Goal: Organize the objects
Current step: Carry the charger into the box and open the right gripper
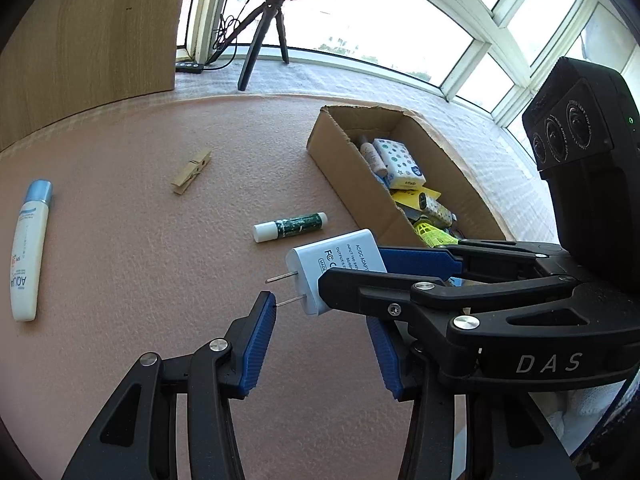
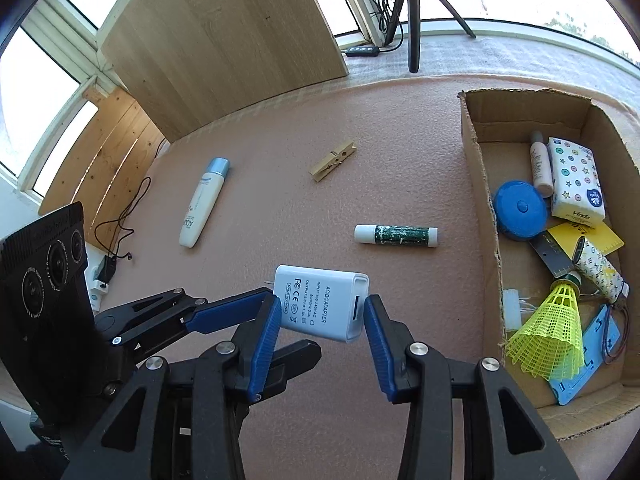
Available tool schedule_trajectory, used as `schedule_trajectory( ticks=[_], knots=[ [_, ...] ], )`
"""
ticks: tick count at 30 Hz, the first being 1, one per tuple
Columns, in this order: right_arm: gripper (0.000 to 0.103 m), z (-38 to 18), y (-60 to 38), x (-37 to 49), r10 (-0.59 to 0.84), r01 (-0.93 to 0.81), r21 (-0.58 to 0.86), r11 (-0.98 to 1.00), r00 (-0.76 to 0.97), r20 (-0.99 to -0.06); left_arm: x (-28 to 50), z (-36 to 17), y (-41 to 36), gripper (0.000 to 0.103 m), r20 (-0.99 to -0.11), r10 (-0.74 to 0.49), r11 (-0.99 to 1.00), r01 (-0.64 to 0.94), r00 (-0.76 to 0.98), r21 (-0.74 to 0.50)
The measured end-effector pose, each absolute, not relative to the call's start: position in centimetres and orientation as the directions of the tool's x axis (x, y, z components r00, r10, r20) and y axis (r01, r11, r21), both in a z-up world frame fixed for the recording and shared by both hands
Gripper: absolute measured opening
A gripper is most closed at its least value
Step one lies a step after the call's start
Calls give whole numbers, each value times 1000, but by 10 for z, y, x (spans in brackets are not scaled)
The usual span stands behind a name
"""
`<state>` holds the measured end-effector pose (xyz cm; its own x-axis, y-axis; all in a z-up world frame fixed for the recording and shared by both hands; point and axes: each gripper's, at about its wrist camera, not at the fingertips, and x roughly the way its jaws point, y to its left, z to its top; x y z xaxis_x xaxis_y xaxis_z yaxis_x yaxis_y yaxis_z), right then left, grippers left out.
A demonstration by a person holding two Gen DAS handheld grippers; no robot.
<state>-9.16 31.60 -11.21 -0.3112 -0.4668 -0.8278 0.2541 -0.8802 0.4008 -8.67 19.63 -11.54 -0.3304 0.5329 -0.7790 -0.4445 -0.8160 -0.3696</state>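
The right gripper (image 2: 322, 316) pinches the white rectangular plug-in power adapter (image 2: 320, 304) clear of the pink tabletop (image 2: 280, 160); the left gripper (image 1: 324, 336) stands half open, empty, its pad beside the prongs. Judged next: carry it over the open cardboard box (image 2: 480, 184) and release

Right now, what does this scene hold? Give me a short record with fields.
held: white plastic AC/DC adapter
right gripper: jaws shut on the adapter
left gripper: jaws apart, close to the adapter's prongs
loose on pink mat: wooden clothespin; green-and-white stick tube; white bottle with blue cap
brown cardboard box: open, already holds several items
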Motion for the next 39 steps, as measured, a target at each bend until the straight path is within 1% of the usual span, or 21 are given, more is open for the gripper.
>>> schedule_trajectory(
  ticks=[8,17,23,30,31,32,33,34,35,36,39],
  knots=[
    [40,-91,377,-86,-412,191,366,-911,-386,-825,-85,-95,266,50,-759,575,-762,-538,-305,-361],
    [40,-87,447,-77,-345,99,336,-937,-426,-836,-81,-94,347,50,-750,615,-698,-611,-243,-374],
    [40,-89,479,-76,-327,60,336,-940,-437,-838,-79,-95,380,50,-753,622,-675,-635,-217,-375],
    [40,-93,497,-75,-319,45,335,-941,-442,-838,-80,-99,399,51,-762,620,-661,-647,-185,-381],
    [40,-93,498,-75,-320,49,334,-941,-443,-838,-81,-100,401,56,-767,616,-660,-650,-181,-377],
    [40,-94,499,-75,-322,52,335,-941,-445,-836,-81,-100,403,73,-772,607,-666,-649,-187,-367],
    [50,-94,500,-76,-312,45,327,-944,-446,-839,-81,-100,403,83,-775,598,-678,-645,-204,-353],
    [66,-93,501,-77,-292,33,311,-950,-449,-844,-80,-98,402,92,-772,595,-685,-644,-225,-341],
    [72,-93,502,-77,-271,21,295,-955,-458,-847,-80,-97,401,92,-769,595,-687,-644,-234,-336],
    [74,-91,503,-77,-261,19,286,-958,-470,-843,-81,-97,401,92,-771,592,-690,-642,-234,-334],
    [75,-91,502,-79,-234,16,257,-966,-473,-850,-84,-99,398,92,-782,576,-703,-632,-237,-326]
  ],
)
